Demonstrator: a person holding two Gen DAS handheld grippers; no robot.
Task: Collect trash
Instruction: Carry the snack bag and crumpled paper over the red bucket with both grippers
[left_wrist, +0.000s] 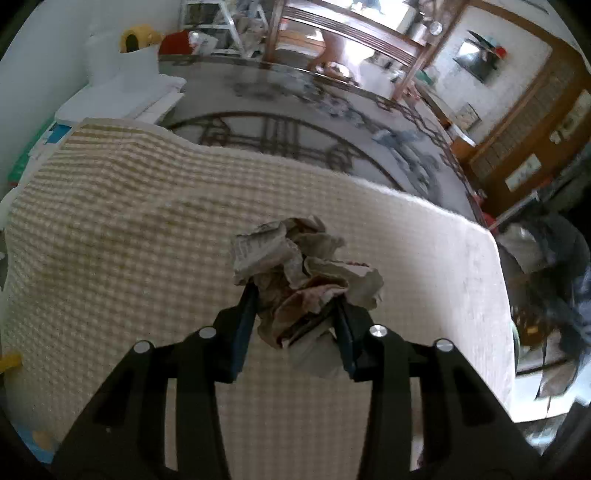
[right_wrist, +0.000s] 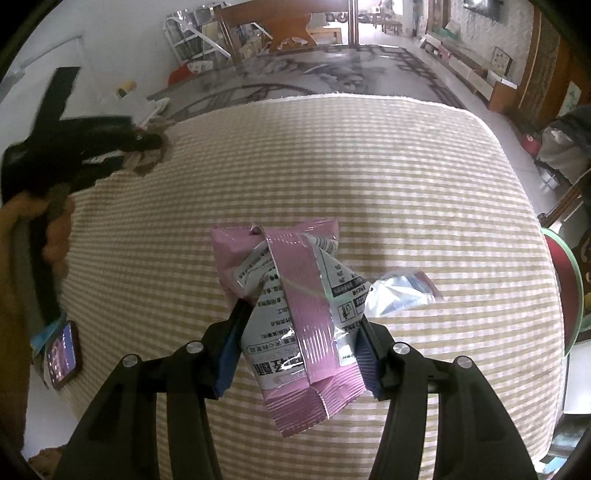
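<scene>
My left gripper is shut on a ball of crumpled newspaper, held just above the beige checked cloth. In the right wrist view, my right gripper is shut on a pink and silver snack wrapper, its pads pressing both sides. Beside that wrapper, a small clear plastic bag lies on the cloth. The same view shows the left gripper with its paper ball at the cloth's far left edge.
A dark, open bag hangs past the cloth's right edge. A red bin with a green rim stands at the right. A phone lies at the left edge, near a brown sleeve. Patterned floor lies beyond.
</scene>
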